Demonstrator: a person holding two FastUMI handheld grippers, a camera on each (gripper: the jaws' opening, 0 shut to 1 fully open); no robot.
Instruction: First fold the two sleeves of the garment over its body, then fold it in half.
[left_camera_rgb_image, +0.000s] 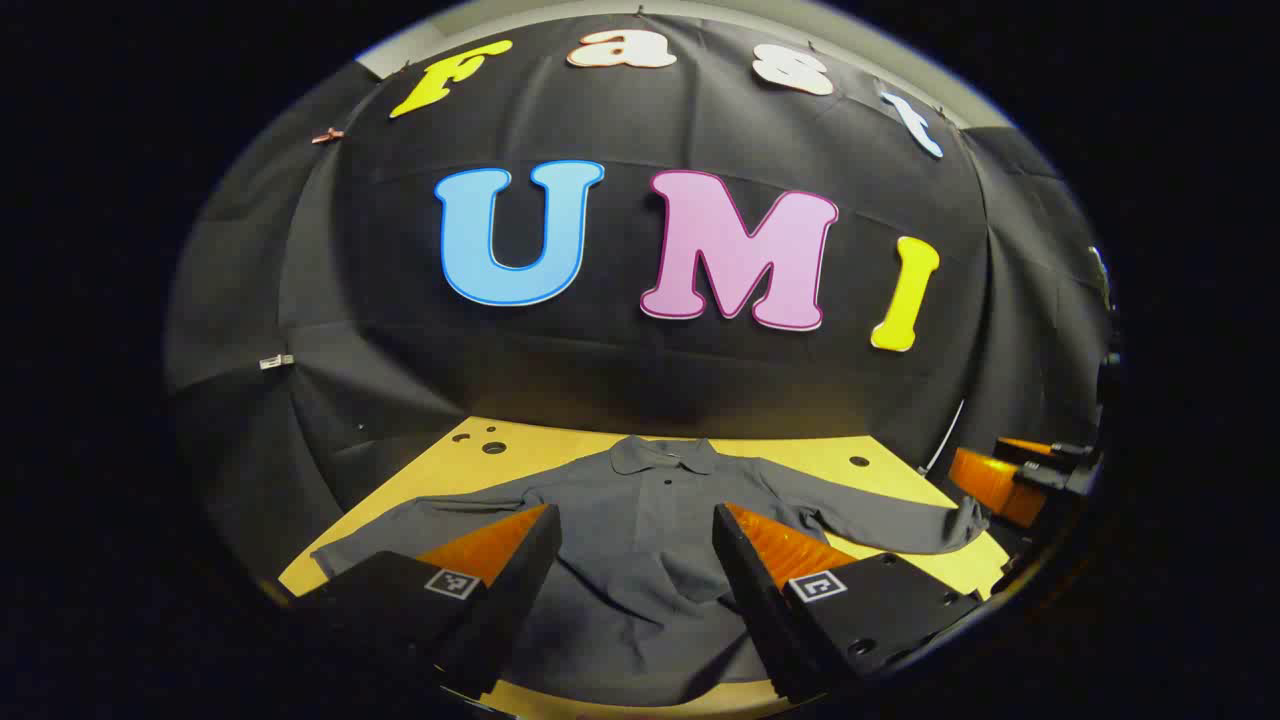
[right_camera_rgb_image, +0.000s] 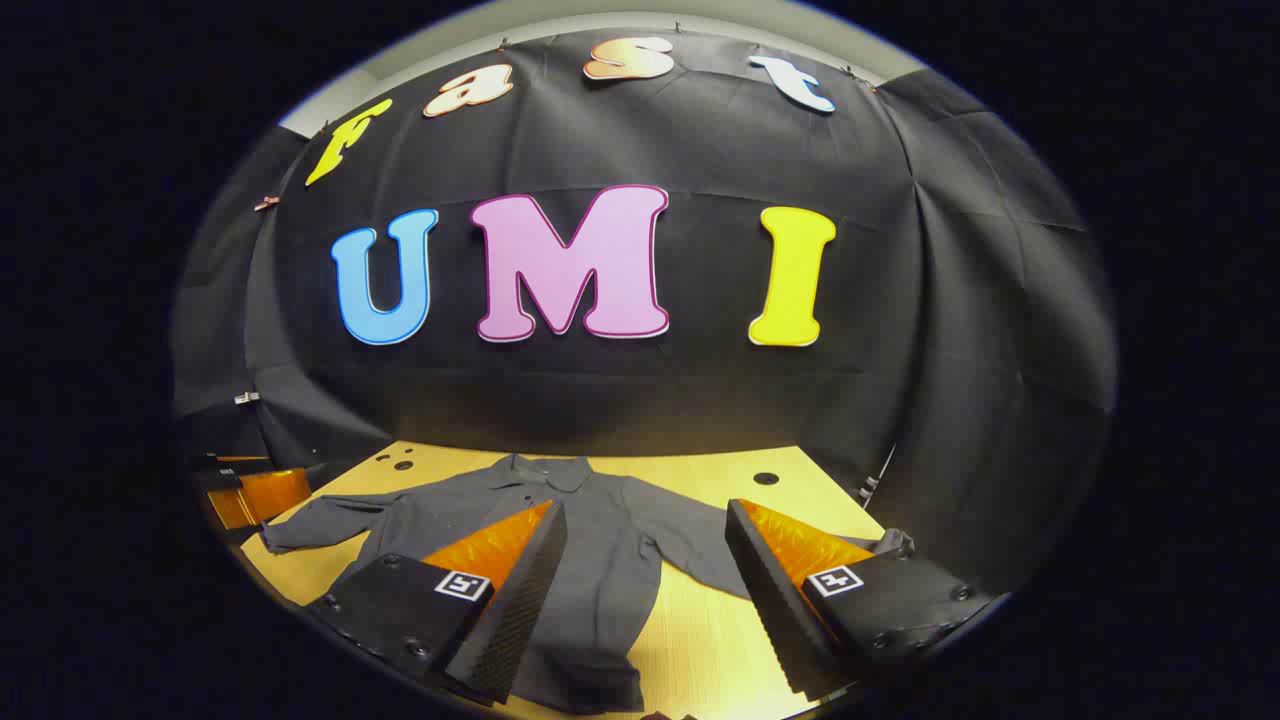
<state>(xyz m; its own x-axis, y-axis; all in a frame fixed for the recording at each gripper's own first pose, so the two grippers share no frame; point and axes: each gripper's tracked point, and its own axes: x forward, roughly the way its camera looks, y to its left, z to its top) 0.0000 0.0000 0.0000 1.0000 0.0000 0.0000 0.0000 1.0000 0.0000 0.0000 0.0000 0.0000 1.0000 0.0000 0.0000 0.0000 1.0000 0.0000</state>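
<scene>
Item one, my left gripper (left_camera_rgb_image: 633, 560): fingers spread wide, nothing between them, held above the lower body of the garment (left_camera_rgb_image: 640, 540) without touching it, as far as I can judge. Item two, my right gripper (right_camera_rgb_image: 645, 560): likewise spread and empty, poised over the garment's right half; in the left gripper view it also shows far out at 3 o'clock as an orange and black shape beside the sleeve end. Item three, the garment: a dark grey long-sleeved shirt with collar and buttoned placket, laid flat and face up on the surface (left_camera_rgb_image: 830, 455), collar at 12 o'clock toward the booth wall, hem at 6 o'clock nearest me. Item four, left sleeve (left_camera_rgb_image: 400, 520): stretched out toward 9 o'clock, fairly straight. Item five, right sleeve (left_camera_rgb_image: 880, 525): stretched toward 3 o'clock, its cuff bunched near the surface edge. Neither sleeve is yet folded, so I judge the task at its very start. Item six, the surface: pale wood with a few round holes near the far edge. Risks noted: the fabric is thin and limp, so a shallow pinch on a sleeve could slip off mid-fold; a deep pinch could catch the body layer beneath and drag the whole shirt askew; the right cuff sits close to the edge and could slide off if nudged outward; the cloth's existing wrinkles may make the fold uneven.
</scene>
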